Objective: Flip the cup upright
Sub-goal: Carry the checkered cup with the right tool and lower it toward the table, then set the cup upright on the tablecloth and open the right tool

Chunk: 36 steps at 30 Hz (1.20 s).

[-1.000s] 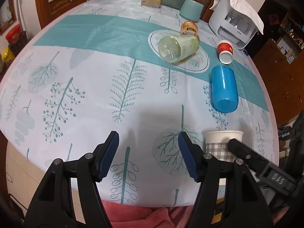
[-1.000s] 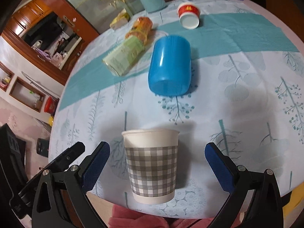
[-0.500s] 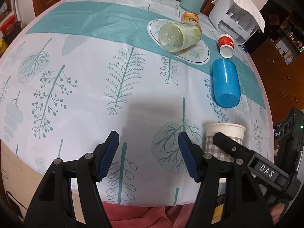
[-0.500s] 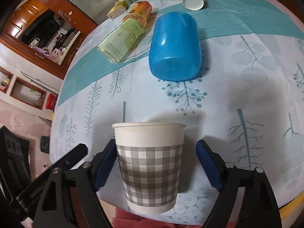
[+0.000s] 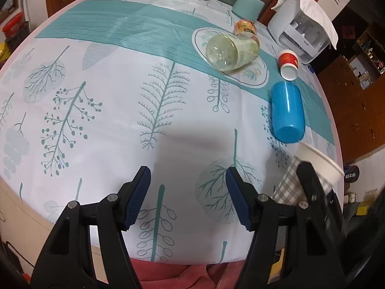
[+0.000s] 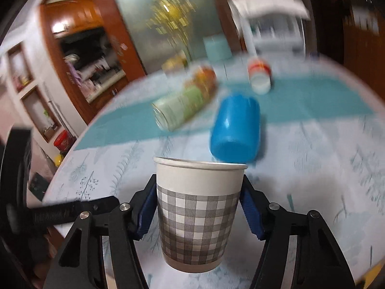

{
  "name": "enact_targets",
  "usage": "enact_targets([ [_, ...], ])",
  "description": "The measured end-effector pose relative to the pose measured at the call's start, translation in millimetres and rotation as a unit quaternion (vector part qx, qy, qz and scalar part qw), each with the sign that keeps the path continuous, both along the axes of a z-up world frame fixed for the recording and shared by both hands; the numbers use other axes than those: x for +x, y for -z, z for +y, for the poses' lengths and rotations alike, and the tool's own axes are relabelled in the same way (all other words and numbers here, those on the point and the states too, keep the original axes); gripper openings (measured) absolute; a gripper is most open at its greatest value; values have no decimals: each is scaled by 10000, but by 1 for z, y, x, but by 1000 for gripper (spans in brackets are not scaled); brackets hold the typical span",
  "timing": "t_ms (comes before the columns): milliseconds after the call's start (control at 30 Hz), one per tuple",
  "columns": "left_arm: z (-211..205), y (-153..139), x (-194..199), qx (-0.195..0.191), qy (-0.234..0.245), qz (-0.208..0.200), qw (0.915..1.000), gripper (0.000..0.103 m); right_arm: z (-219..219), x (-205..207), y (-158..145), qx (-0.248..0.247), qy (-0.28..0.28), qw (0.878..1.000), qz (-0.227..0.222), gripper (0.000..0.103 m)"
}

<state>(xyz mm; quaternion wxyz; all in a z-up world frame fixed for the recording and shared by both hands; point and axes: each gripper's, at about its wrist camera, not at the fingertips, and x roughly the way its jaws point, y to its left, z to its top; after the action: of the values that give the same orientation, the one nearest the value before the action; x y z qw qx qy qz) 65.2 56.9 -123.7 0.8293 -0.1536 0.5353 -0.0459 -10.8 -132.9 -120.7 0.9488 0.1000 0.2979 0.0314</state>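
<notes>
Between the blue pads of the right tool [image 6: 196,213] sits the checked paper cup [image 6: 198,214], mouth up, with a pad pressed on each side of its wall. From the right wrist the cup looks upright or nearly so; from the left wrist the same cup [image 5: 310,168] shows at the right edge, tilted, its rim leaning away to the right and partly hidden by a black finger of the right tool [image 5: 312,187]. Its base appears to be off the table [image 5: 115,110], though the blur makes that hard to judge.

Beyond it, on the tree-print cloth, a blue cup [image 6: 237,126] lies on its side, base toward the camera, near the checked cup but apart from it. Farther back a clear jar [image 5: 231,51] lies on its side on an oval mat [image 5: 255,77], with an orange-lidded jar [image 5: 245,27] just behind it. A small red-and-white cup [image 5: 288,63] lies on its side, beyond the blue cup. A teal cup [image 5: 247,4] stands mouth down at the far edge, and a white appliance [image 5: 303,31] under a cloth sits at the far right.

Low over the near edge of the table, the left tool [image 5: 187,197] has its pads wide apart, with nothing between them.
</notes>
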Motion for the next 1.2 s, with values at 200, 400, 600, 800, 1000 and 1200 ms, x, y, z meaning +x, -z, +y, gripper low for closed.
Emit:
enact_targets([
  [200,5,0,-1,-7,-98,-20,10000,62,32,-30,23,-664,-42,9911,-1153,65],
  [400,3,-2,-1,-6,-123,-76,9999,62,42,-51,45,-775,-16,9836,-1629,65],
  [600,-3,-3,-1,-36,-43,-109,9999,62,53,-79,65,-1155,-149,9690,-2177,65],
  [800,-7,-4,0,-28,50,-133,9999,62,67,-91,85,-1402,-370,9638,-2238,66],
  [1000,-8,-4,0,-12,66,-138,9999,62,73,-95,96,-1334,-397,9663,-2166,67],
  [1200,-7,-5,0,43,81,-118,9999,62,65,-87,90,-1115,-567,9774,-1706,73],
])
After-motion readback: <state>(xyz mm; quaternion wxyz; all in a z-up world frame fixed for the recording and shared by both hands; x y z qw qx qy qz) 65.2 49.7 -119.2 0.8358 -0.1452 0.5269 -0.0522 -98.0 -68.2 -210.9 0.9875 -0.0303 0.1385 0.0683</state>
